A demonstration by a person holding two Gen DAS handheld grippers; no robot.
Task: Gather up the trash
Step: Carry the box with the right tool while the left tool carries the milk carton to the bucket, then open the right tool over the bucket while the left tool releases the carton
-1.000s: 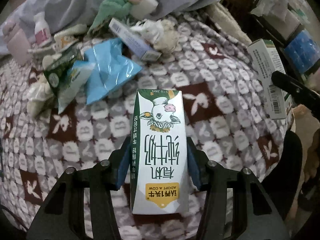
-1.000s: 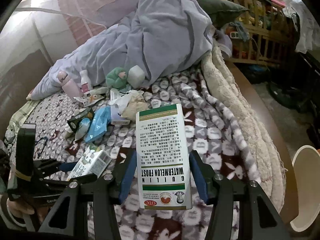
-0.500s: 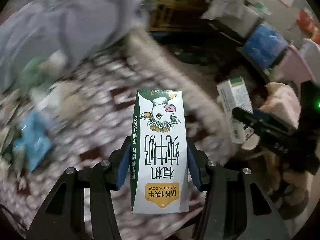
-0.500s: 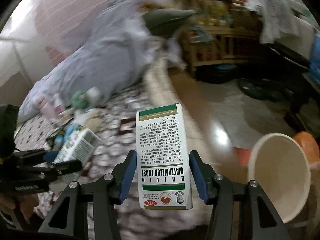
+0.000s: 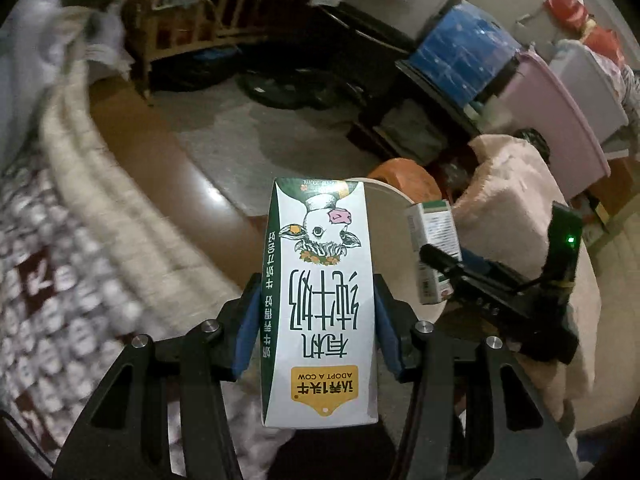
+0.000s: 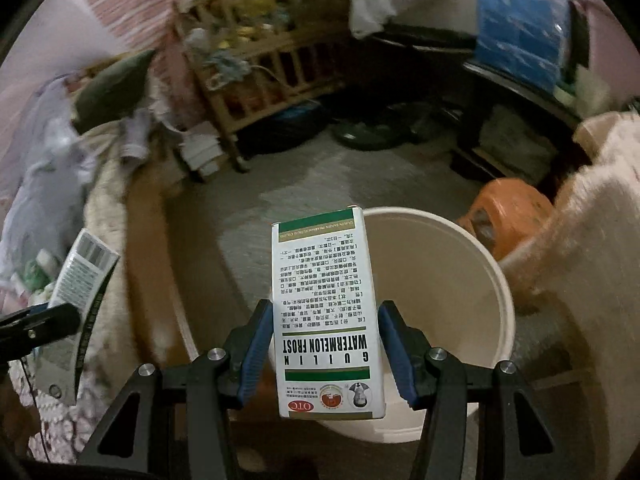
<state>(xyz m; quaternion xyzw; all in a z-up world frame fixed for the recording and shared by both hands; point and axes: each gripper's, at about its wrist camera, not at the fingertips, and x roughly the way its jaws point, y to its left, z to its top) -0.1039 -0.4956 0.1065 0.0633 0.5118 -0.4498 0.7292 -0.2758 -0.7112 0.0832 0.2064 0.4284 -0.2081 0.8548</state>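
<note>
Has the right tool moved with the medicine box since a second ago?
Yes. The right tool, shut on the medicine box, has swung away from the bed and now sits over the white bucket, which was at the view's far right edge before.

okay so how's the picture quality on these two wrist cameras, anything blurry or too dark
Left wrist view: the milk carton held in the left gripper is sharp, while the patterned blanket at left is motion-smeared; the room is dim, edges bent by fisheye. Right wrist view: the medicine box in the right gripper reads clearly, the white bucket is fairly sharp, the background clutter soft and dark.
</note>
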